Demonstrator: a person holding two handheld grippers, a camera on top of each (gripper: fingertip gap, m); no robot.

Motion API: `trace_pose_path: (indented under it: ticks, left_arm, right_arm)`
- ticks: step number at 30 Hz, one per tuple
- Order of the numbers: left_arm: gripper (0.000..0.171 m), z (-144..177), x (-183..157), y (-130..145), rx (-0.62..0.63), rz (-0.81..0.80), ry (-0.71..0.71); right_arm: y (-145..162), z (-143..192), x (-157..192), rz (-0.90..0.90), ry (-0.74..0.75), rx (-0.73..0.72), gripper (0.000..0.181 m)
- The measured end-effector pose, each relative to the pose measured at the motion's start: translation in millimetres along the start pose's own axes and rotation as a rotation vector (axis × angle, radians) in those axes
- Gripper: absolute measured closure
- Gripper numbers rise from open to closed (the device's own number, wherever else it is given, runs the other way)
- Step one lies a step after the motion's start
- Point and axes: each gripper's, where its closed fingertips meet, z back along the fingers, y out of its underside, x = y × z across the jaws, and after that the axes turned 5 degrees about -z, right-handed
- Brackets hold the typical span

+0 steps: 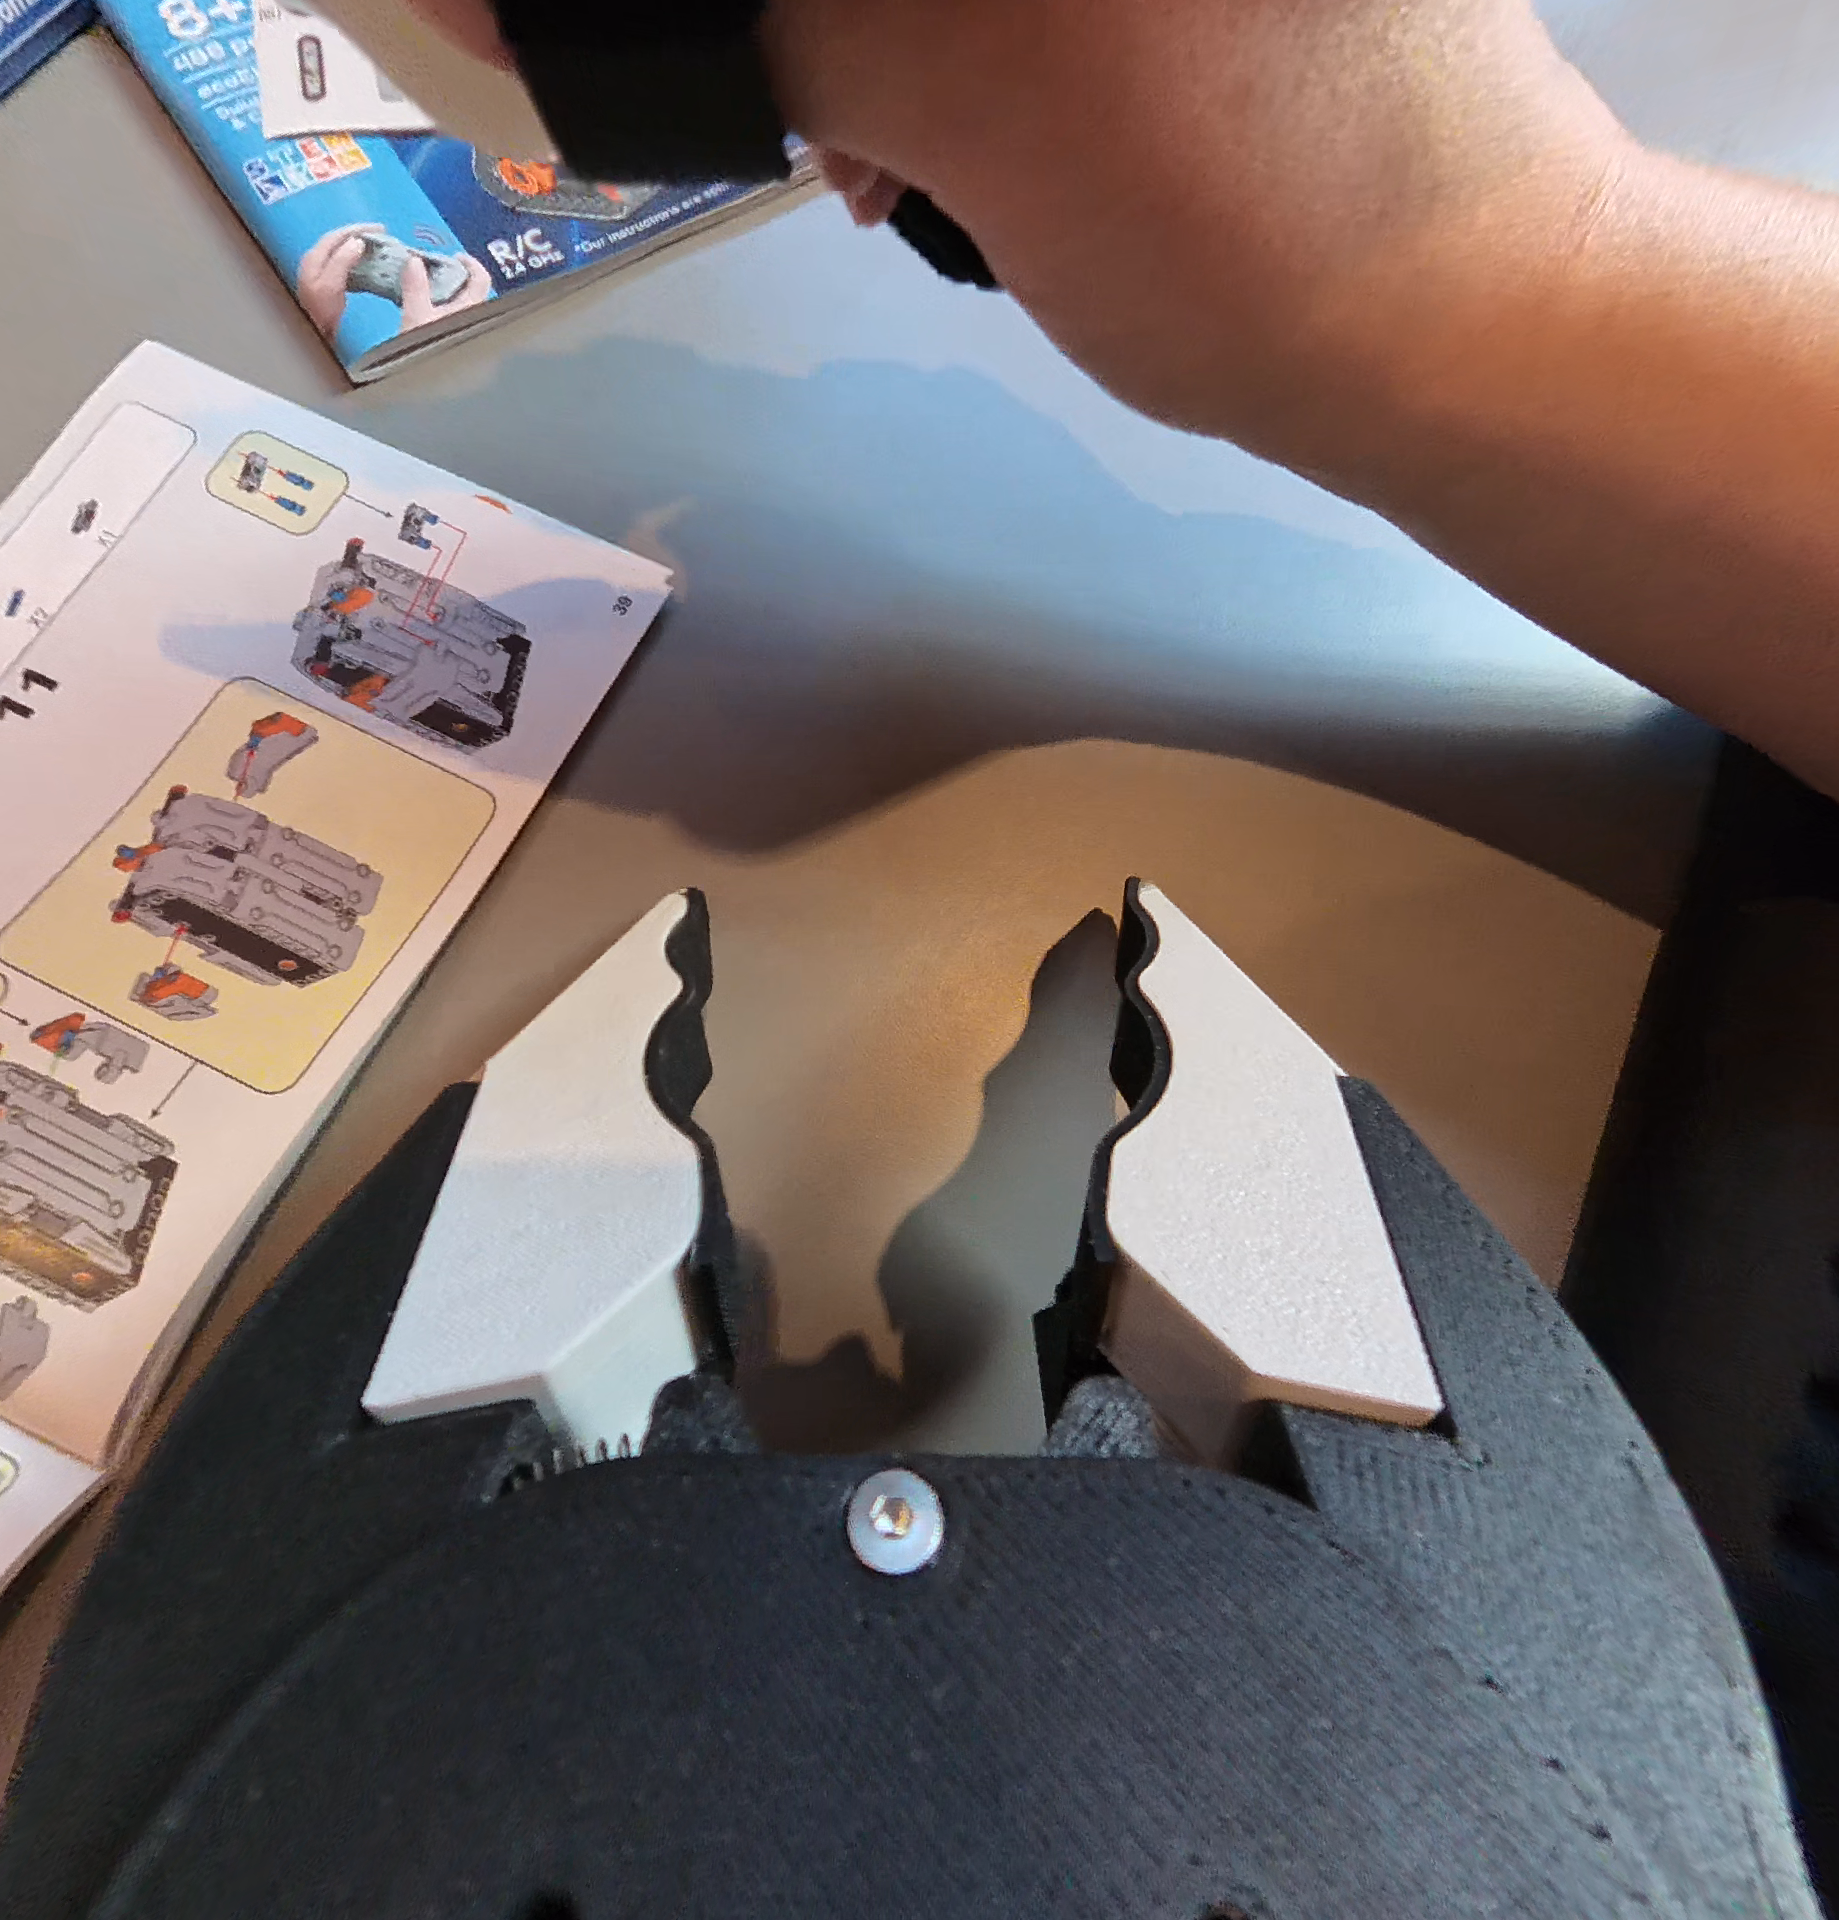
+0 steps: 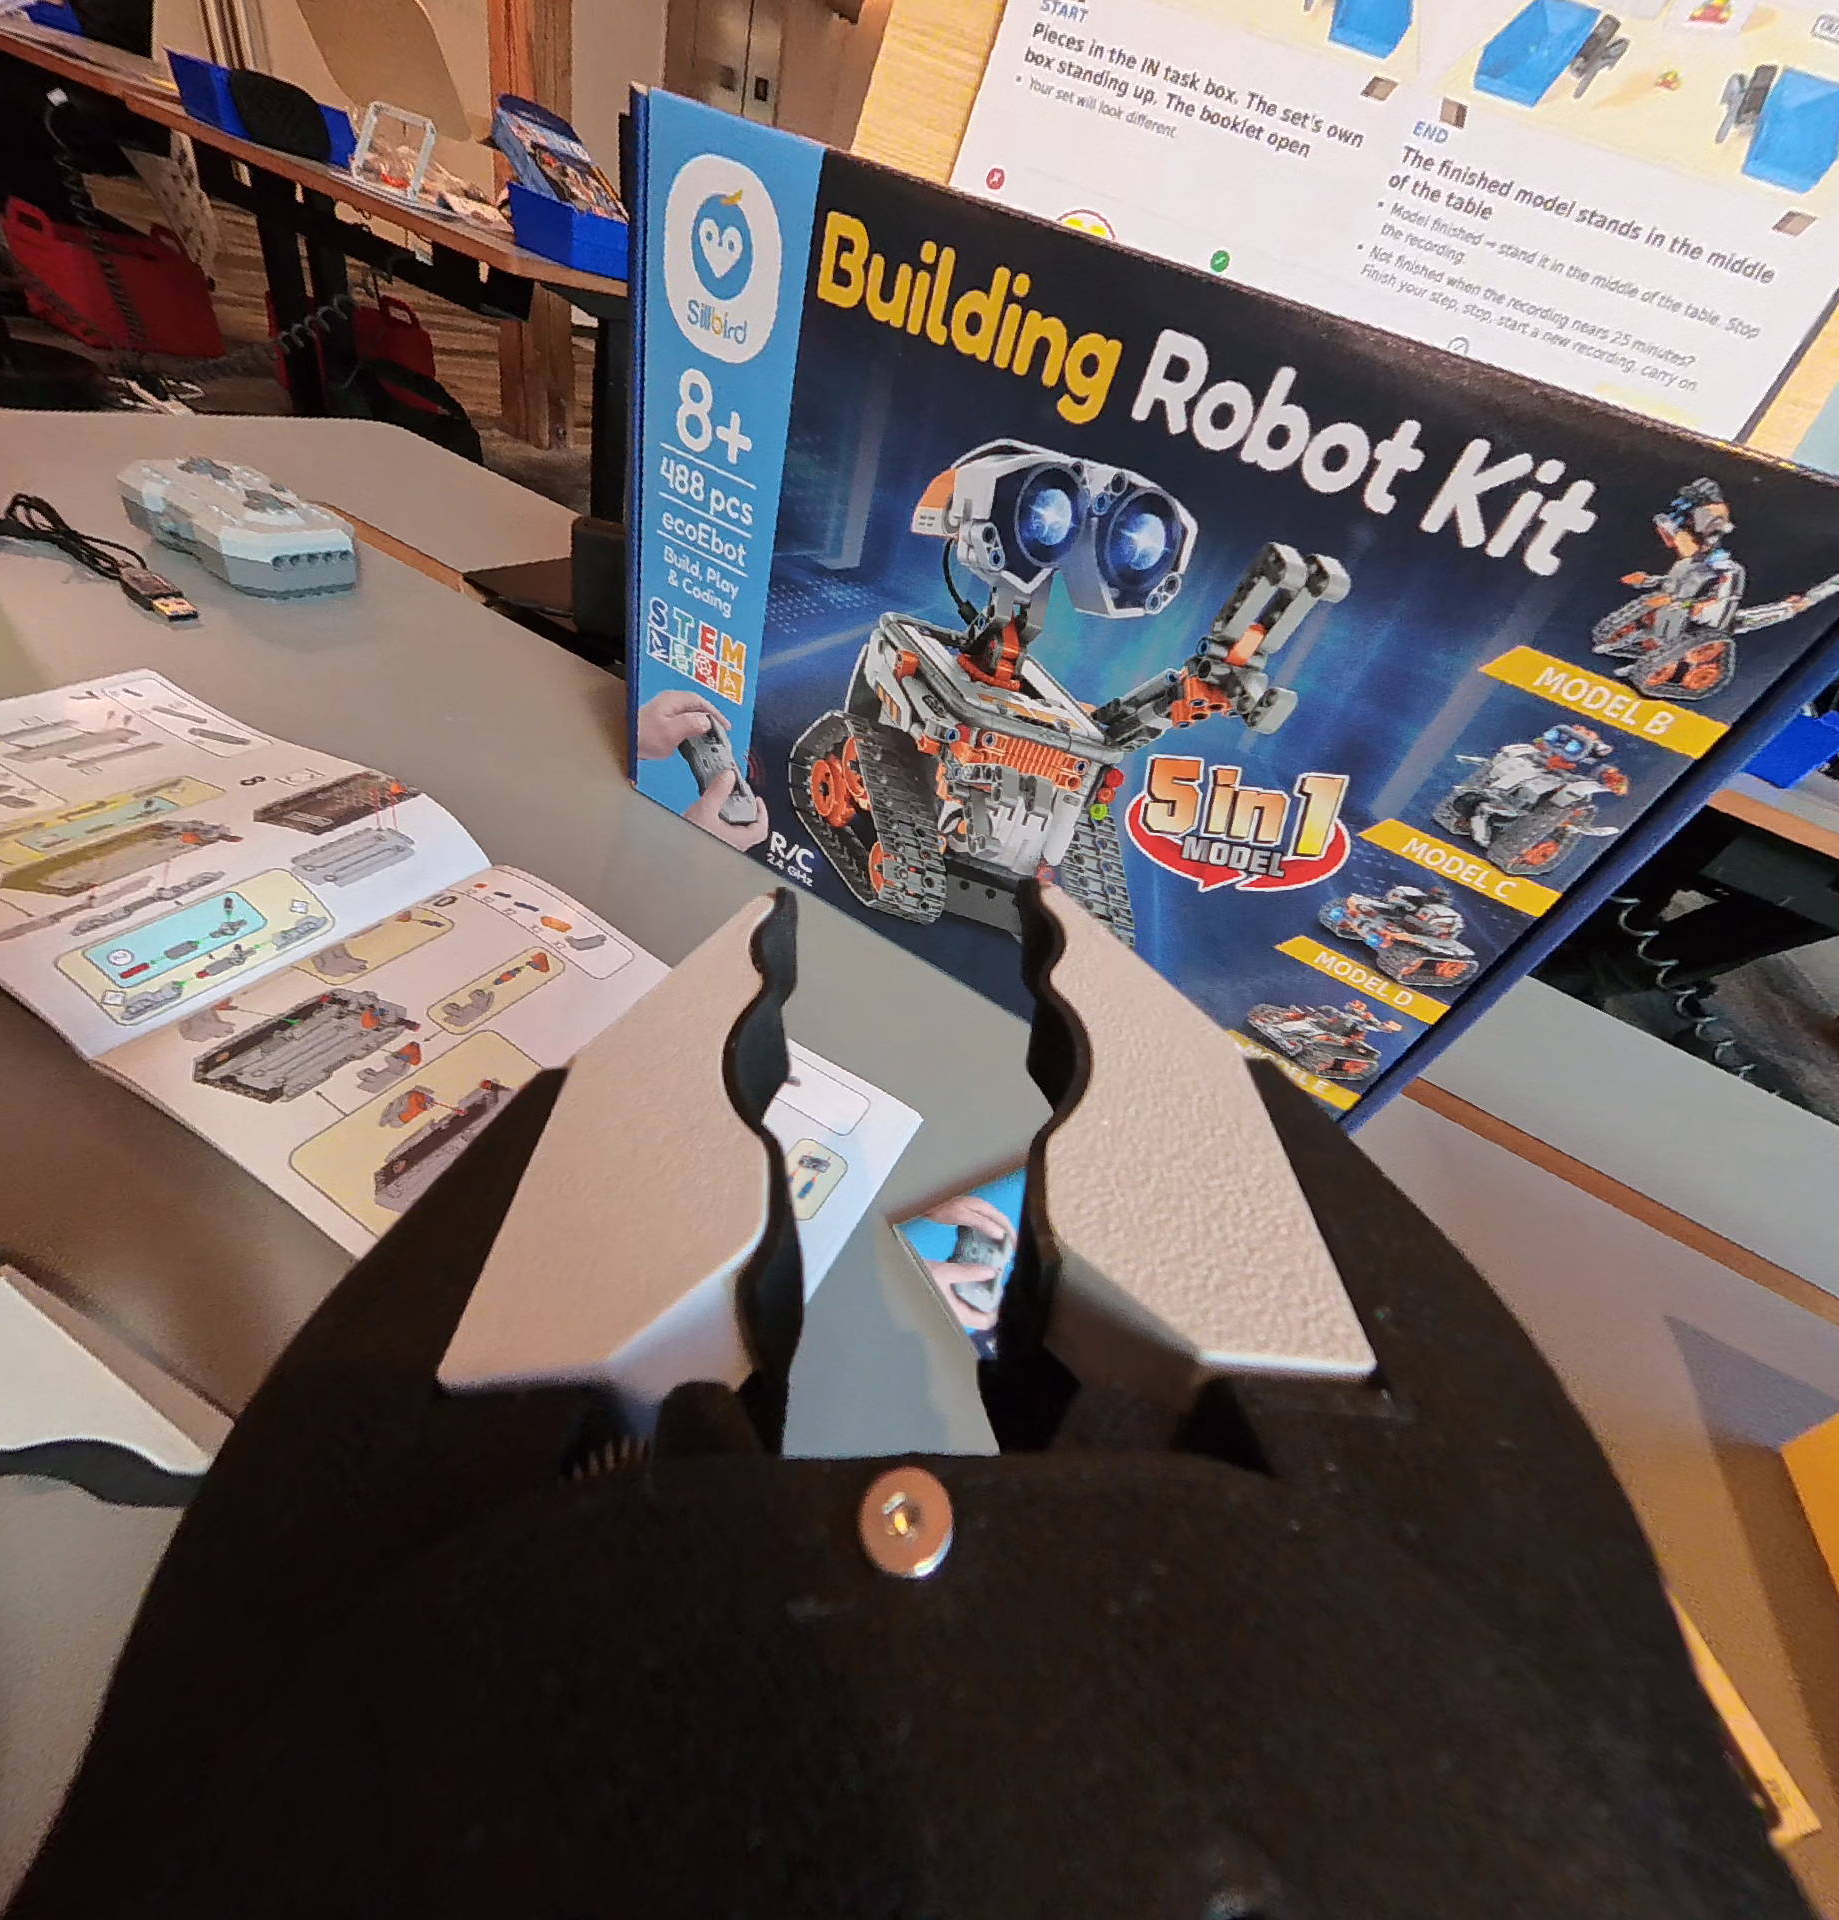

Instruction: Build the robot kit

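Nothing looked built when I stood there. Both tools were released and empty: left tool (image 1: 910, 904) over bare tabletop (image 1: 894, 582), booklet (image 1: 240, 831) at nine o'clock; right tool (image 2: 904, 904) facing the upright box (image 2: 1258, 582) at twelve.

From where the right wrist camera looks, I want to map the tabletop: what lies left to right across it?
Black cable with a USB plug → grey and white controller block → open instruction booklet → right gripper, open and empty → upright kit box.
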Motion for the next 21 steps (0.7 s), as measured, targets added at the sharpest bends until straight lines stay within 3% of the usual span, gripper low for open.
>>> trace_pose_path:
  ticks: [7, 13, 16, 21]
  left_arm:
    - [0.094, 5.8, -10.3, -14.6, -0.060, -0.008, 0.021]
    - [0.094, 14.7, -30.0, -35.0, -0.161, -0.055, 0.036]
    - [0.094, 25.6, -37.2, -47.6, -0.228, -0.063, 0.042]
    - [0.095, 41.5, -34.8, -63.1, -0.322, -0.094, -0.011]
  right_arm:
    - [-1.1, -0.4, -1.8, 0.051, 0.034, -0.009, 0.137]
    - [-9.0, 16.5, -28.2, 0.040, 0.156, -0.022, 0.134]
    - [-11.9, 41.5, -42.2, 0.013, 0.246, -0.032, 0.134]
    - [-4.8, 106.7, -47.7, -0.201, 0.311, -0.094, 0.137]
